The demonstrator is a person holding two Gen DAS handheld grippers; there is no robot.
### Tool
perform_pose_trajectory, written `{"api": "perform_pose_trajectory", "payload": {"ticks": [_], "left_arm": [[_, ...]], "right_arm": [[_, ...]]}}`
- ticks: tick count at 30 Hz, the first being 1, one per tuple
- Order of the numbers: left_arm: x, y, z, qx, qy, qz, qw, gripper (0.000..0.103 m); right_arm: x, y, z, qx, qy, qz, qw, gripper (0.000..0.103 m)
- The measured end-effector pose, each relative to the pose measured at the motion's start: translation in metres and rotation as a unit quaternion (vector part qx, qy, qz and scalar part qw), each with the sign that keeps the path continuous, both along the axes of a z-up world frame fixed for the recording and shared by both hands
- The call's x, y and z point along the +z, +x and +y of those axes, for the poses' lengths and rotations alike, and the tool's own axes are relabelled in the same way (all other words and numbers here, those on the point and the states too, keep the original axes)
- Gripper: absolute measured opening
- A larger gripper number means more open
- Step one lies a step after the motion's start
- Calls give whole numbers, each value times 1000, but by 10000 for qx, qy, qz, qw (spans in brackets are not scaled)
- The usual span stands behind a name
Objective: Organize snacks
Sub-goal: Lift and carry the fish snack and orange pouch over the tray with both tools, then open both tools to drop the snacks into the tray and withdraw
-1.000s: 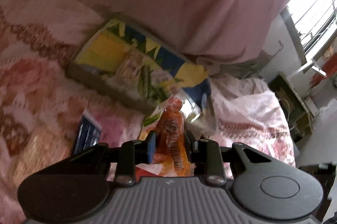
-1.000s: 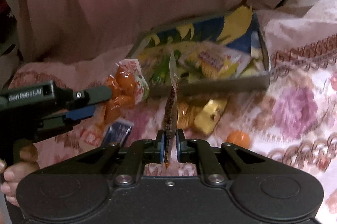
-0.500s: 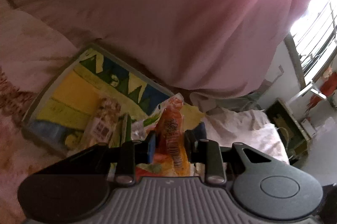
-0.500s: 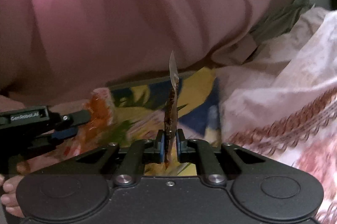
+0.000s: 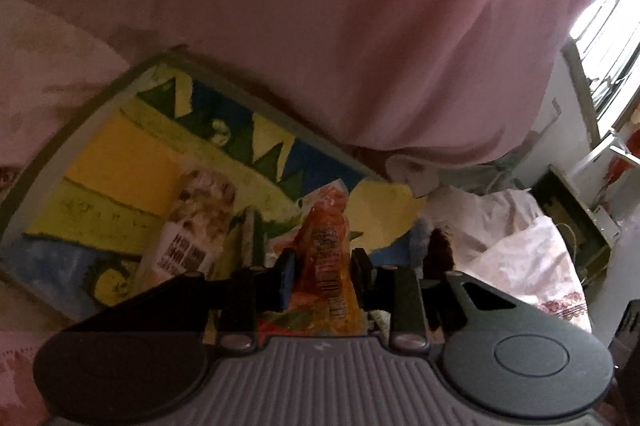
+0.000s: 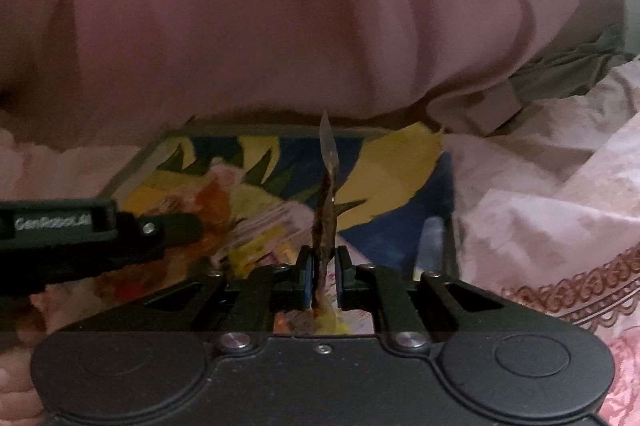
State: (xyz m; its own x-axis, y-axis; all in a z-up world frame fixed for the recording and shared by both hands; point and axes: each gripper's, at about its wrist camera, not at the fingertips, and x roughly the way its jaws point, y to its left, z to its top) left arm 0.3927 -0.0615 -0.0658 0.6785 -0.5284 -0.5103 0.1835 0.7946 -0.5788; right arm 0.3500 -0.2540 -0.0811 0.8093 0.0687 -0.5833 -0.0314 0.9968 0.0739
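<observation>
My left gripper is shut on an orange snack packet and holds it over the near right part of the colourful tray. A pale snack packet lies in the tray. My right gripper is shut on a thin brown snack strip in clear wrap, held edge-on above the same tray. The left gripper shows at the left of the right wrist view, over blurred packets in the tray.
A large pink cushion rises just behind the tray. Floral pink bedding lies around it. A window and furniture stand far right.
Both grippers have moved forward from the bedding to above the tray, each still holding its snack. The loose snacks on the bedding have dropped out of view.
</observation>
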Motion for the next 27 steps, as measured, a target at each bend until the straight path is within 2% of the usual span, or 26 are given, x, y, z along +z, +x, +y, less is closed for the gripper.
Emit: {"api": "perform_pose_trajectory", "payload": {"ticks": [4, 6, 9, 12, 15, 17, 18, 20, 21, 23, 24, 27], "left_arm": [[-2, -1, -1, -85, 26, -27, 10000, 36], [-1, -2, -3, -105, 65, -34, 9999, 37], [1, -7, 0, -35, 38, 2, 10000, 38], [5, -10, 7, 67, -84, 41, 9999, 48], [13, -17, 14, 191, -63, -33, 9998, 57], [21, -25, 16, 243, 61, -157, 9996, 64], [26, -29, 16, 262, 130, -227, 9993, 67], [36, -41, 17, 319, 310, -415, 9981, 80], [42, -48, 17, 353, 412, -523, 9972, 83], [53, -62, 17, 455, 647, -740, 9941, 98], [59, -68, 17, 513, 746, -833, 9924, 102], [75, -85, 18, 636, 1011, -1038, 9874, 103]], "right_arm": [[-1, -2, 6, 114, 22, 68, 9999, 23], [0, -5, 6, 120, 54, 79, 9999, 23], [2, -8, 5, 113, 128, 133, 9998, 30], [7, -15, 5, 106, 168, 110, 9997, 37], [16, -26, 4, 102, 186, -4, 9998, 52], [23, -35, 2, 90, 230, -121, 9996, 65], [28, -41, 1, 83, 237, -194, 9995, 67], [38, -53, 1, 75, 227, -360, 9991, 81], [43, -60, 1, 70, 218, -458, 9987, 85], [54, -72, 1, 71, 170, -666, 9976, 98], [60, -79, 2, 64, 124, -787, 9968, 100], [73, -98, 4, 30, -29, -1068, 9943, 102]]}}
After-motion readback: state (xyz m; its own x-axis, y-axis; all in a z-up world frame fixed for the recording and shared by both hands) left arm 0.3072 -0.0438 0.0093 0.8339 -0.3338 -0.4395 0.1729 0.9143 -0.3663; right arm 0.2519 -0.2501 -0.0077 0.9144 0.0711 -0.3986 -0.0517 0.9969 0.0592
